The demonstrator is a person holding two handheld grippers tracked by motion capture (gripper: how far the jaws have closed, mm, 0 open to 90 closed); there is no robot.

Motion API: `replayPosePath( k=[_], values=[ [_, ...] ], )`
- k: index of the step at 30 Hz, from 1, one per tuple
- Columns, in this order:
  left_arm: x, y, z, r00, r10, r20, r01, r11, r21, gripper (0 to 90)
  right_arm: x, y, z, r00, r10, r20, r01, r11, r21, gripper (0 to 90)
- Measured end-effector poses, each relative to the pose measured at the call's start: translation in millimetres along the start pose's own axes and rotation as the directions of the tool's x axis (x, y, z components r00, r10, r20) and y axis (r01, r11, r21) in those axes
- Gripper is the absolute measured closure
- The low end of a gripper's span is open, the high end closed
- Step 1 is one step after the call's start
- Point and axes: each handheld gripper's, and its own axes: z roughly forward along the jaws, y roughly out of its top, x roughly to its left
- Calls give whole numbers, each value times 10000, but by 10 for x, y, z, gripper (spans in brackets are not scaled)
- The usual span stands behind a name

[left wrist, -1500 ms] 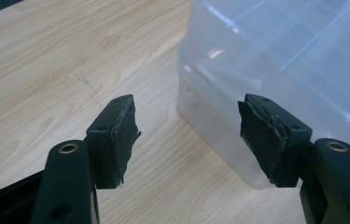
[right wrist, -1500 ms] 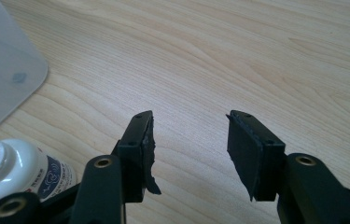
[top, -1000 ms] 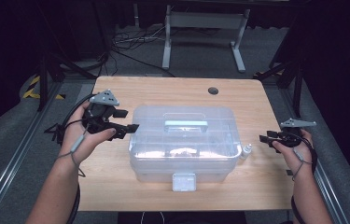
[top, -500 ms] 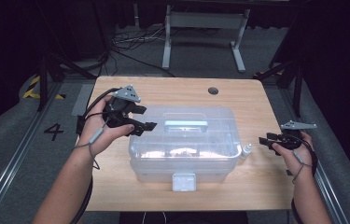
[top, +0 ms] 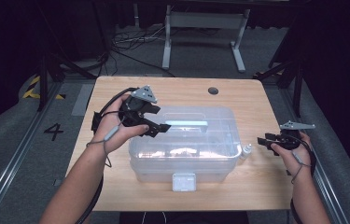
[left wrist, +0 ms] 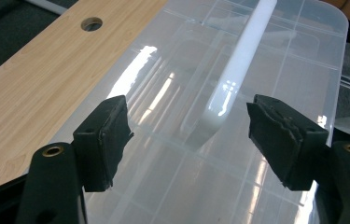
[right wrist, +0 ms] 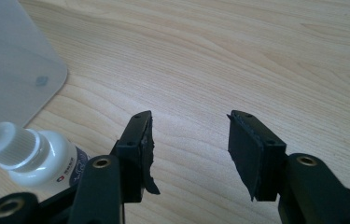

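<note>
My left gripper (top: 159,128) hangs above the clear plastic lidded storage box (top: 184,154), jaws wide and just opened further, nothing between them; its long white handle (left wrist: 238,65) lies just ahead, running away from the tips. If I drop off-centre, one pad may skid on the glossy lid and miss the handle. My left wrist angles down and inward. My right gripper (right wrist: 189,154) waits, jaws apart and empty, level above the wooden table (right wrist: 256,56), the small white bottle (right wrist: 32,161) beside its left jaw; a careless sweep could topple it.
</note>
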Motion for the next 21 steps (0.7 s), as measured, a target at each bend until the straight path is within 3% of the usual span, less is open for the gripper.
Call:
replayPosePath(
  k=[13, 19, 21],
  values=[
    [-79, 163, 254, 9980, 584, 227, -594, 9973, 440, 278, -18, -21, -10, 9999, 93, -41, -93, 9999, -48, 506],
    [-76, 157, 359, 9987, 496, 125, -503, 9967, 635, 278, -22, -23, -10, 9999, 95, -67, -95, 9999, -61, 505],
    [-78, 158, 392, 9986, 423, 325, -437, 9980, 461, 275, -24, -24, -12, 9999, 82, -70, -82, 9999, -59, 505]
  ],
)
